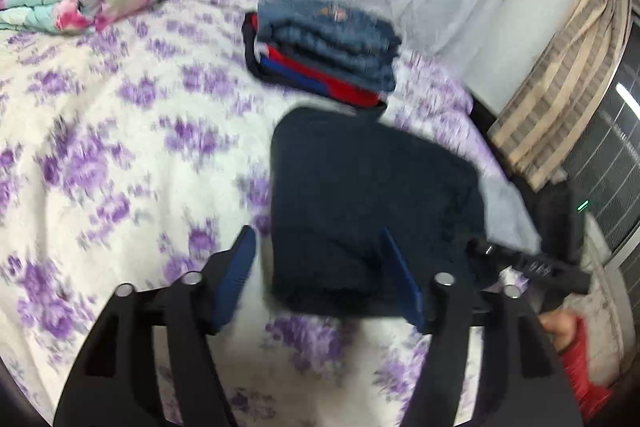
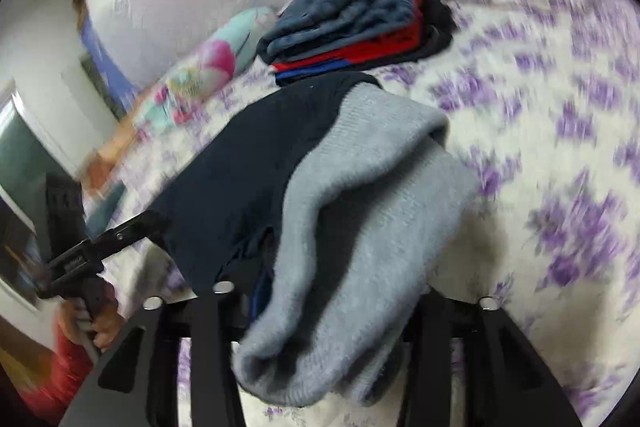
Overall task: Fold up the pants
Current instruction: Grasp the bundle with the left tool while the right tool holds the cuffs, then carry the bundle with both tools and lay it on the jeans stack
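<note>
Over right tongs [image 2: 320, 311], pants [image 2: 248, 163] hide fingertips.

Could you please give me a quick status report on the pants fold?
Left gripper open, nothing clamped. Right gripper hidden under grey lining, state unclear. Dark pants folded on the bedspread, before the folded stack. Nothing in the way.

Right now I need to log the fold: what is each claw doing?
Left claw: open over the folded dark pants, gripping nothing.
Right claw: grey lining of the pants lies between its fingers; grip cannot be told.
</note>
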### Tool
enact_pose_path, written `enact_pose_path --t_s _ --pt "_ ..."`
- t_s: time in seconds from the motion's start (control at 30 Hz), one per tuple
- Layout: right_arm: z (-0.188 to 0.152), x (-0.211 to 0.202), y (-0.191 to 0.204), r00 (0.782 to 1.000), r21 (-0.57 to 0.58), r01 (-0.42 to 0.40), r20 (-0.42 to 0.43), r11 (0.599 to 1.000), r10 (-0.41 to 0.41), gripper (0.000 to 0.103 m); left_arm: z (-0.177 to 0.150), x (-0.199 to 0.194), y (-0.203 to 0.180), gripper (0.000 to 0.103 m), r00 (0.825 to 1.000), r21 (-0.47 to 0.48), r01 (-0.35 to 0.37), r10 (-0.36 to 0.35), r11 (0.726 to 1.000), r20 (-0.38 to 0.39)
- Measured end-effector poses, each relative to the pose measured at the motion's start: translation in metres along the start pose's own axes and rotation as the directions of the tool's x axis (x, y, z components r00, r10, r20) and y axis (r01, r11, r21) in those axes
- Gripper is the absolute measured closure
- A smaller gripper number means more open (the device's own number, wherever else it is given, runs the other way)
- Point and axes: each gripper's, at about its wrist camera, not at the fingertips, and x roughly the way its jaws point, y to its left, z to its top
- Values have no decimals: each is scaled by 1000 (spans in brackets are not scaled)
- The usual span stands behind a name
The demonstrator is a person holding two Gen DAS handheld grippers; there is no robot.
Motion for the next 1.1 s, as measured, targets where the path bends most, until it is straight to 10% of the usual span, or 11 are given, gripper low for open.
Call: enact_pose_path --t_s 0.3,0.6,1.1 --pt "-5 11 -15 997 123 -81 9 989 81 29 23 36 -15 16 995 73 -88 91 993 -51" --pt "-9 13 10 997 -7 7 71 1000 -6 58 3 47 -39 79 995 230 -82 94 970 -43" --pt "61 -25 47 982 -142 12 190 990 16 65 55 12 -89 84 970 381 -222 162 898 183"
